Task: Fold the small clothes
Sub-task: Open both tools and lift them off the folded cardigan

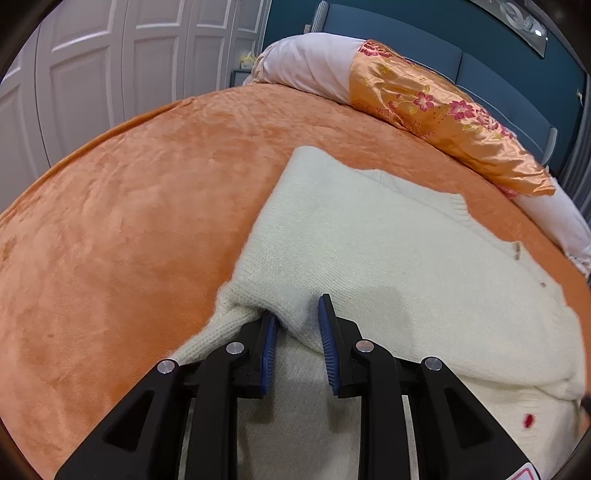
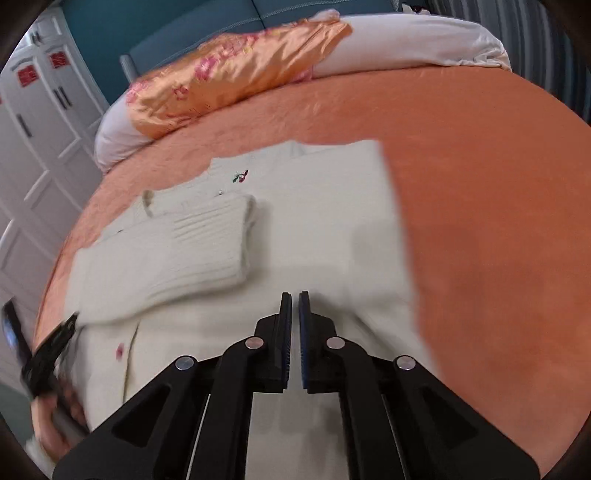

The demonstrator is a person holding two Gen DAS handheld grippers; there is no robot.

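Note:
A cream knitted sweater (image 1: 388, 251) lies on the orange bedspread (image 1: 129, 192). My left gripper (image 1: 299, 314) is open, its fingers astride a raised fold of the sweater at its near left edge, the left finger tucked under the knit. In the right wrist view the sweater (image 2: 314, 221) lies flat with one ribbed sleeve (image 2: 192, 247) folded across its body. My right gripper (image 2: 294, 299) is shut with nothing between its pads, just above the sweater's near part. The left gripper (image 2: 48, 350) shows blurred at the left edge.
A rolled duvet, orange floral satin and pale pink, (image 1: 424, 99) lies along the far side of the bed, also seen in the right wrist view (image 2: 236, 70). White wardrobe doors (image 1: 92, 74) stand beyond the bed. A blue headboard wall (image 1: 406, 33) is behind.

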